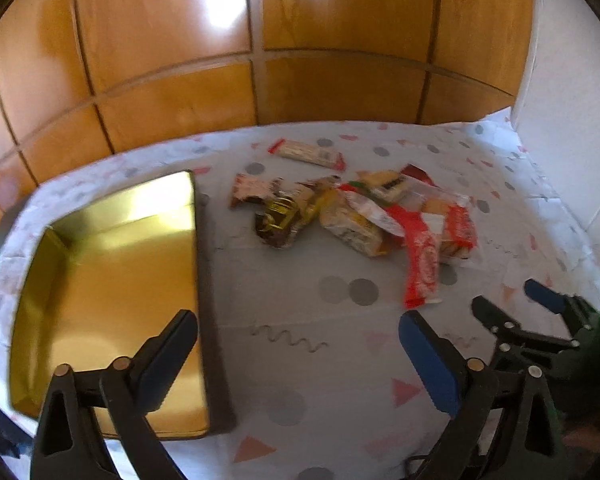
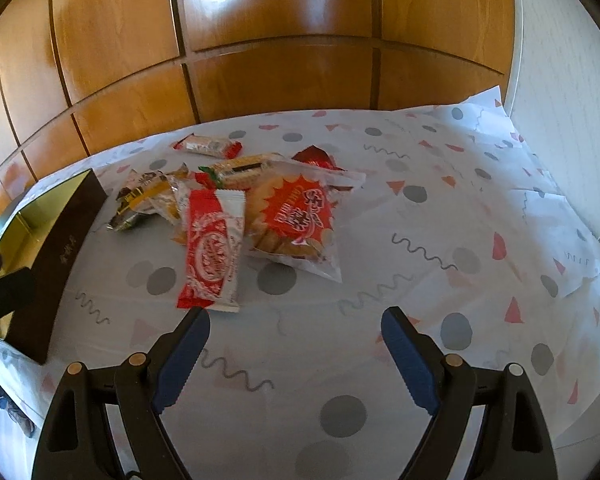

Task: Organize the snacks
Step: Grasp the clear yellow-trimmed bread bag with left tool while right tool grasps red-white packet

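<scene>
Snack packets lie heaped on the patterned white tablecloth (image 2: 440, 216), among them a long red-and-white wrapper (image 2: 214, 250) nearest the right gripper (image 2: 296, 354), whose blue-padded fingers stand apart and hold nothing. The left gripper (image 1: 300, 360), likewise spread and unloaded, hovers by the open gold-lined rectangular box (image 1: 112, 280), which sits left of the pile

A table covered with a patterned cloth (image 2: 440, 208) carries everything. On it lie a gold-lined box (image 1: 112, 280) and, just beside it, a heap of snack packets (image 2: 240, 204). One packet (image 2: 207, 145) lies apart behind.
</scene>
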Demonstrator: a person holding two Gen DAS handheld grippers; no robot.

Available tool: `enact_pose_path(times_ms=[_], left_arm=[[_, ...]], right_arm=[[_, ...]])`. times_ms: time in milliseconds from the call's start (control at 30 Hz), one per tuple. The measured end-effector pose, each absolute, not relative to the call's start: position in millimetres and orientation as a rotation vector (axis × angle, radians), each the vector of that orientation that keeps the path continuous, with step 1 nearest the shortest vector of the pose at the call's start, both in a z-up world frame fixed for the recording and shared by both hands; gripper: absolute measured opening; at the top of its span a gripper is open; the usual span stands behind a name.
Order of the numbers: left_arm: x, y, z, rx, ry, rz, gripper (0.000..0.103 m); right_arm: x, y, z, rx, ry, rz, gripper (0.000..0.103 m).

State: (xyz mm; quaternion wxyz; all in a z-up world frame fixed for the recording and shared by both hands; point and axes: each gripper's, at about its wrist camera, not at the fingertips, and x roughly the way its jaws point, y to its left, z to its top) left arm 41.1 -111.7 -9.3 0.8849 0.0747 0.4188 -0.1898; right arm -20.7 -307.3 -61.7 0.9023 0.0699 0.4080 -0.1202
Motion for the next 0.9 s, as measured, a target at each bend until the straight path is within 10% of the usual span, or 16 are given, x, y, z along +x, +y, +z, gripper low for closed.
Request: enact_pose_path(times_ms=[267, 700, 900], left_arm=[[85.7, -138.0, -27.9, -0.025, 1.087, -0.508, 0.057], [144.1, -170.5, -41.8, -0.240, 1.185, -0.424, 0.056], [161.1, -191.6, -50.4, -0.233, 1.169, -0.366, 0.074]], right_arm=[[-20.7, -319.5, -83.7, 0.148, 0.895, -0.267, 0.089], [-27.4, -326.0, -105.5, 0.163, 0.899, -0.220, 0.097], [-28.8, -320.3, -107.6, 0.149, 0.883, -0.205, 0.103]])
